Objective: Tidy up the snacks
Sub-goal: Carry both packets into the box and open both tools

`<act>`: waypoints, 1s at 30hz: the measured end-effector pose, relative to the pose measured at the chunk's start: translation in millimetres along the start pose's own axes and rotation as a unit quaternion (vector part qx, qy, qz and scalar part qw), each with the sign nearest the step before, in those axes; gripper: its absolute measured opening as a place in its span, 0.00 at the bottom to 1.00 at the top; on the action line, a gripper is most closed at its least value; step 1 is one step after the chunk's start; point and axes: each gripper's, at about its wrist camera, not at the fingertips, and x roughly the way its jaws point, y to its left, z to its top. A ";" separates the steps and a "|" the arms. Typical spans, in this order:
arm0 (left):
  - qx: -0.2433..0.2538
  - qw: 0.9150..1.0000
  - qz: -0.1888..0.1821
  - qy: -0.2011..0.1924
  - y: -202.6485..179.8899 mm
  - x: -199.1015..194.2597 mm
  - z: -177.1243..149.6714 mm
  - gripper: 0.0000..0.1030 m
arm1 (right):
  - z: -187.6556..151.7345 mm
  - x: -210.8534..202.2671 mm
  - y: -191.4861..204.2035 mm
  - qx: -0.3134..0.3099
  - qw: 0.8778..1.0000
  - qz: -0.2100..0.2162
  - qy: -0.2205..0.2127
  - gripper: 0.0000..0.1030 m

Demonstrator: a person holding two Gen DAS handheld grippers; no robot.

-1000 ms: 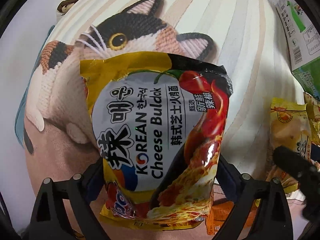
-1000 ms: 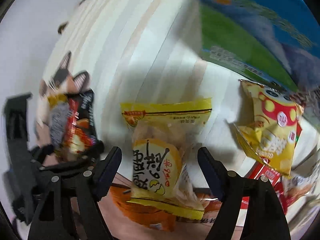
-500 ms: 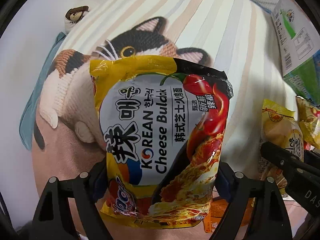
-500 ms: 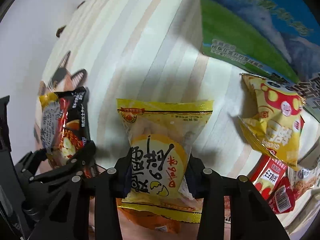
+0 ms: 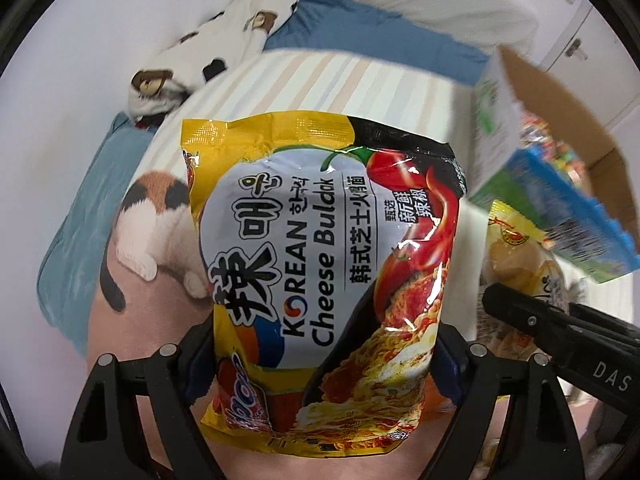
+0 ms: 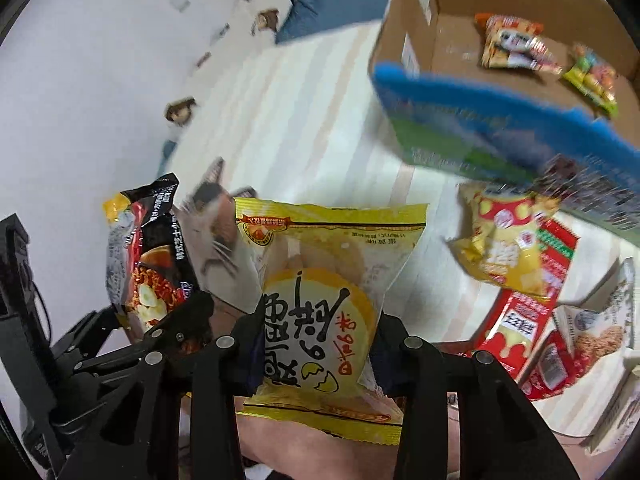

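The left tongs (image 5: 320, 356) were clenched on a noodle pack (image 5: 324, 256), gripped across its lower part with its long axis running away from the jaws. The right tongs (image 6: 316, 352) were clamped on a yellow bun packet (image 6: 320, 304), likewise held by its near end. Both packs were seen clear of the striped mat (image 6: 304, 128), with the cat print (image 5: 156, 224) partly hidden behind the noodle pack.

The open box (image 6: 436, 16) lay ahead and to the right of both tongs, already holding a few snacks (image 6: 516, 44). The right hand was judged the nearer to it, so a carry forward and rightward over the blue-edged wall was thought to be called for, with the bun packet likely first. More packs (image 6: 504, 252) were left on the mat below the box.

Compared with a second before, the right jaws had shut on the bun packet, which had then lain loose between them. Both packs had been raised, so that the far pillow and the box interior had come into view.
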 end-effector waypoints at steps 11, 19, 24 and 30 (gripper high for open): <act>0.055 0.993 -0.089 -0.053 -76.9 -76.2 73.9 0.83 | 21.8 -141.0 -47.7 0.033 0.994 0.028 -0.105 0.42; 0.090 0.986 -0.140 0.018 -160.6 -44.6 167.8 0.83 | 89.4 -159.0 -96.1 0.098 0.987 -0.008 -0.128 0.42; 0.097 0.983 -0.131 0.088 -198.2 10.9 206.5 0.83 | 118.6 -148.8 -145.2 0.138 0.984 -0.029 -0.110 0.42; 0.124 0.976 -0.097 0.148 -233.8 69.3 213.6 0.83 | 131.9 -113.8 -184.8 0.170 0.981 -0.033 -0.086 0.42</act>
